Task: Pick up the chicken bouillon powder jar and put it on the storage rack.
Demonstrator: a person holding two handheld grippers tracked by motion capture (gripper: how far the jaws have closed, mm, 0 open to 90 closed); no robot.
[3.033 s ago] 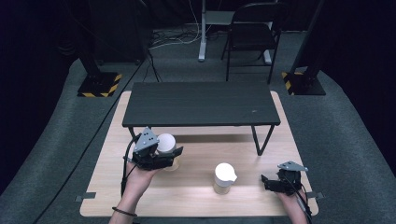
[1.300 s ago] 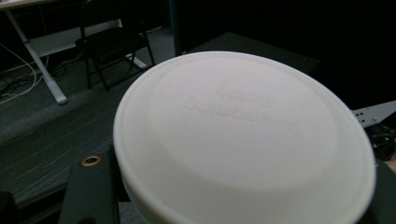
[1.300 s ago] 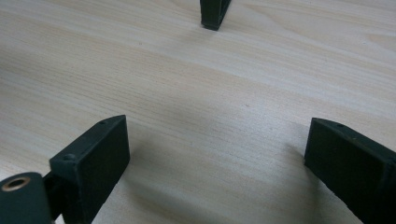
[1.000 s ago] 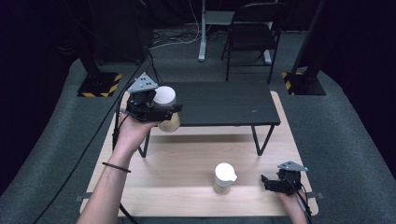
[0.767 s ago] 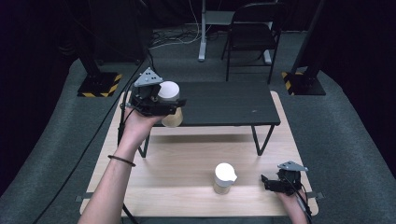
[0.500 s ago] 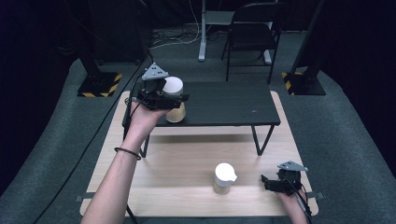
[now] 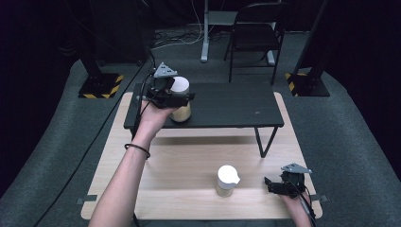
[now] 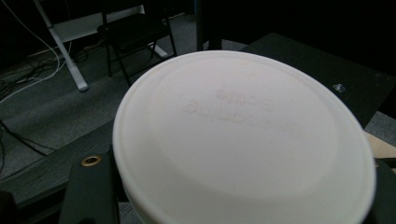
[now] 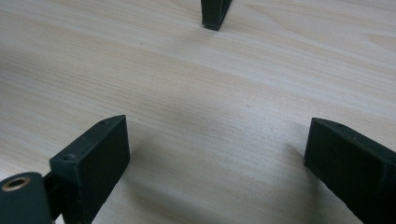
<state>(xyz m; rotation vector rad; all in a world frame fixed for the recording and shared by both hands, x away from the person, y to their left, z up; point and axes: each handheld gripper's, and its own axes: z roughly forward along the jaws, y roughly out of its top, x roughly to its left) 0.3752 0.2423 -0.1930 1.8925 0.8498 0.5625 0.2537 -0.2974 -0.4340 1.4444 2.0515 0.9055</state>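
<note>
Two surfaces: black shelf (image 7: 227, 106) w/ cup (image 7: 180, 99), wood table (image 7: 189, 165).

Left gripper (image 7: 177, 99): black boxy body w/ grey three-cornered plate on top, dark holes at the corners; black cable trails from it down beside the forearm. Left arm bare, no sleeve, thin dark band round the wrist. Right gripper (image 7: 276, 185): same build, black w/ grey three-cornered plate, black cable running back over the hand. In the right gripper view its two jaws are matte black blocks, flat-faced w/ slanted tips, small screw holes on top; brass-coloured ring insert at bottom left. In the left gripper view, same brass ring set in a black jaw.
</note>
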